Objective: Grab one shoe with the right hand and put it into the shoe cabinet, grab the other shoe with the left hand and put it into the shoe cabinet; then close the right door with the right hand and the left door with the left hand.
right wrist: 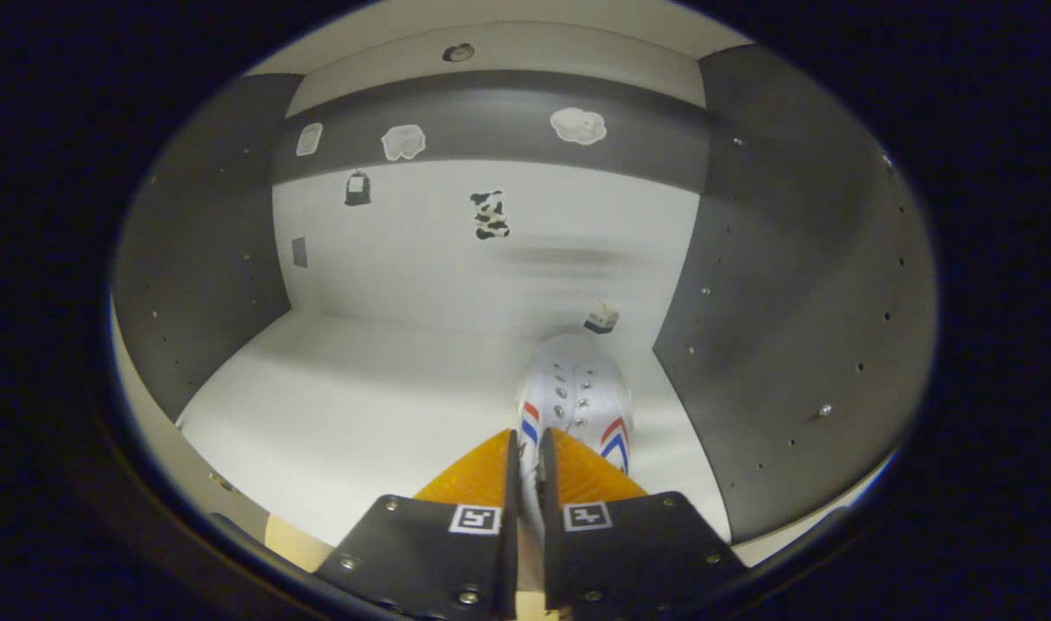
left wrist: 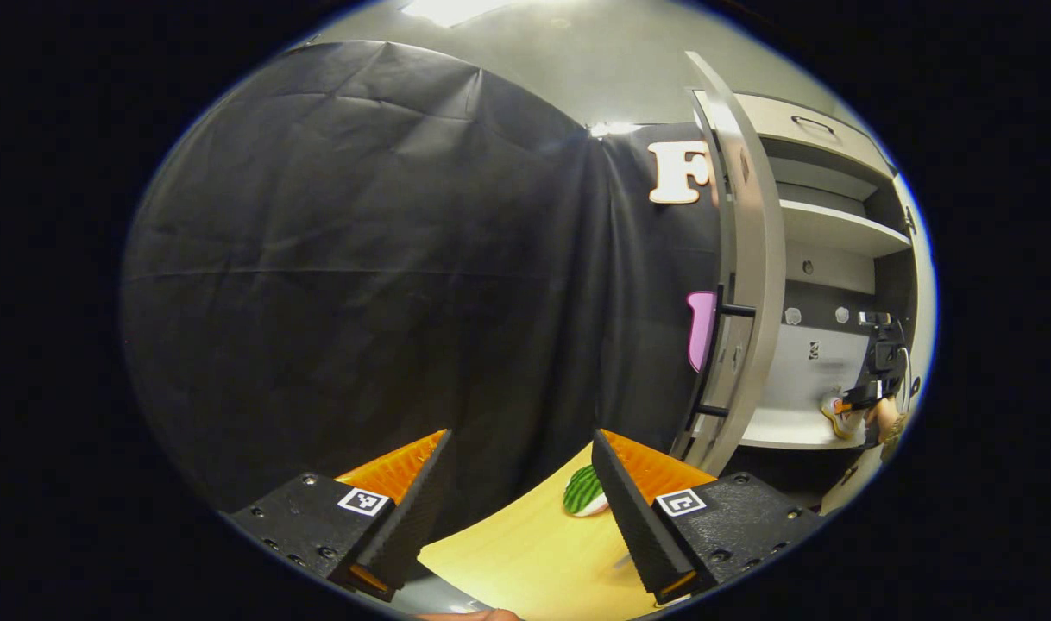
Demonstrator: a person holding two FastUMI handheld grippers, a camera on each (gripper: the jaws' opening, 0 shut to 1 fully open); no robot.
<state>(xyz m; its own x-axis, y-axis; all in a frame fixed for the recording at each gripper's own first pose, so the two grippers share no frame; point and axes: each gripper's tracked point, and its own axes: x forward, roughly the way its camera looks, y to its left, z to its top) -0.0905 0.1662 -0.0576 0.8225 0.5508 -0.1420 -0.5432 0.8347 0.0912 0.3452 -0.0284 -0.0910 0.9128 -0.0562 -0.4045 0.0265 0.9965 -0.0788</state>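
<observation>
Our right gripper (right wrist: 525,448) is pinched closed on the rim of a white shoe (right wrist: 575,388), holding it toe-first inside the shoe cabinet (right wrist: 776,285), low over the white shelf (right wrist: 336,414) near the right wall, likely ready to set down. Our left gripper (left wrist: 519,483) waits with jaws apart and nothing between them above the wooden floor (left wrist: 534,552), beside the cabinet's open left door (left wrist: 745,285).

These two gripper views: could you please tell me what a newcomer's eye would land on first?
In the right gripper view, the white lace-up shoe with red and blue stripes stands out, pinched by the right gripper over the pale cabinet shelf near its right wall. In the left gripper view, the left gripper hangs open above a light wooden table bearing a green striped watermelon-slice toy, beside the grey open cabinet door.
</observation>
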